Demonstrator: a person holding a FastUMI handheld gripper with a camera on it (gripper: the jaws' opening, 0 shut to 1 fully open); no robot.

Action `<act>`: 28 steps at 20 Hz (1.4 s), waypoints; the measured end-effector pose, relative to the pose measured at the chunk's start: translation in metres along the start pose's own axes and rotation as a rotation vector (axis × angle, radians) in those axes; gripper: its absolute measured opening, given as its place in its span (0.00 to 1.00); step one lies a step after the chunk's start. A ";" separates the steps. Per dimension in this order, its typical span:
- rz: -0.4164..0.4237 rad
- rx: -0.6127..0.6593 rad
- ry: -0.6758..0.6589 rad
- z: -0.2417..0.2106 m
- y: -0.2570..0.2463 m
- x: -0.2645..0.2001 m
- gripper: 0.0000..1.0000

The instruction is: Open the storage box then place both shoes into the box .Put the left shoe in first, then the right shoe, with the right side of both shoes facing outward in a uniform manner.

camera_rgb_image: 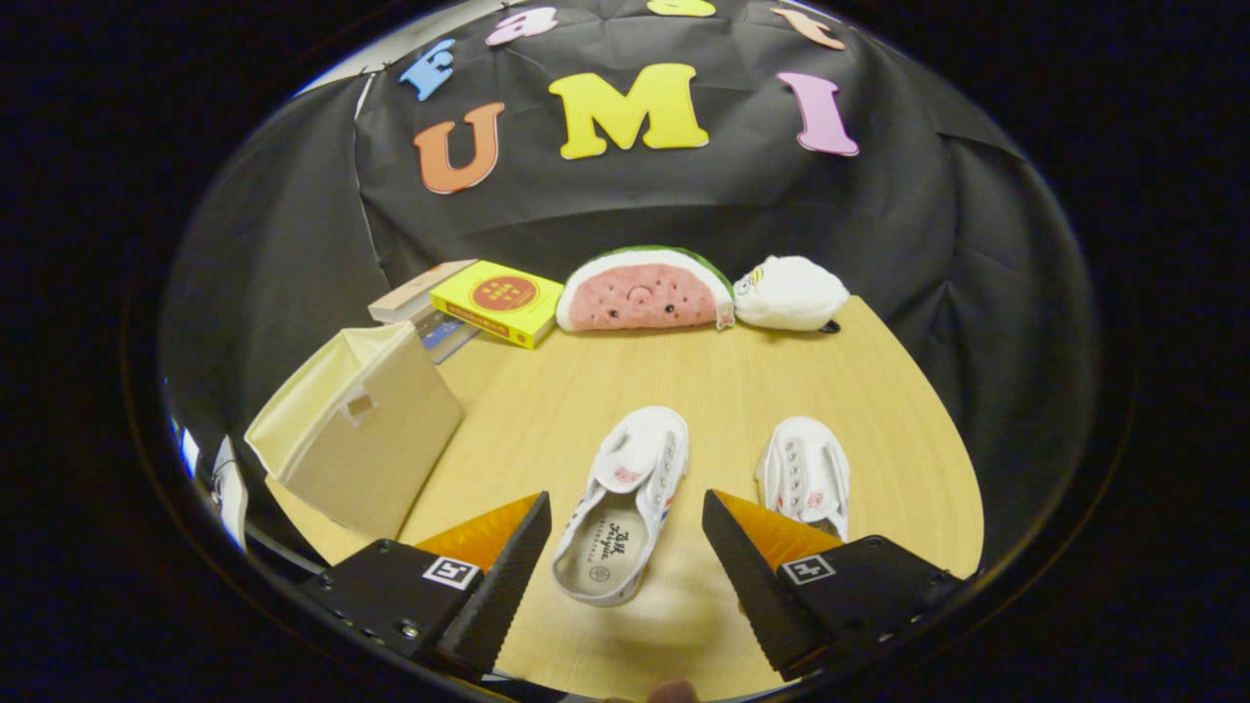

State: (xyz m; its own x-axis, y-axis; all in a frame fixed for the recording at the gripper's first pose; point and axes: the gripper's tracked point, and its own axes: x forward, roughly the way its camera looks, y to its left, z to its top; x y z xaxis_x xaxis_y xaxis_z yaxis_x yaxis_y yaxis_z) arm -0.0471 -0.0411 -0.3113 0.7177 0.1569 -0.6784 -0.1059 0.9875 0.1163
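Two small white shoes lie on the wooden table (pixel 713 381), toes pointing away from me. One shoe (pixel 625 498) has its heel end between my fingers and its toe just beyond them. The other shoe (pixel 806 474) lies to its right, its heel hidden behind my right finger (pixel 757 566). A beige fabric storage box (pixel 356 444) stands to the left of the shoes, open at the top and tilted, with a small cut-out handle in its side. My gripper (pixel 625 542) is open and holds nothing.
At the back of the table lie a yellow book (pixel 500 301) on a stack of others, a watermelon-slice plush (pixel 643 291) and a white plush (pixel 789 291). The table's edges fall away at the right and at the left behind the box.
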 end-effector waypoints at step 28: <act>-0.118 0.343 0.259 -0.029 -0.002 0.084 0.00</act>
State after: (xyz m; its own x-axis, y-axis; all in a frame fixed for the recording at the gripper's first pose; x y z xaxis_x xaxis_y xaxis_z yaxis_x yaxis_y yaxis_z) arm -0.0064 -0.0292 -0.3898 0.5103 0.0846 -0.8558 0.2322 0.9446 0.2318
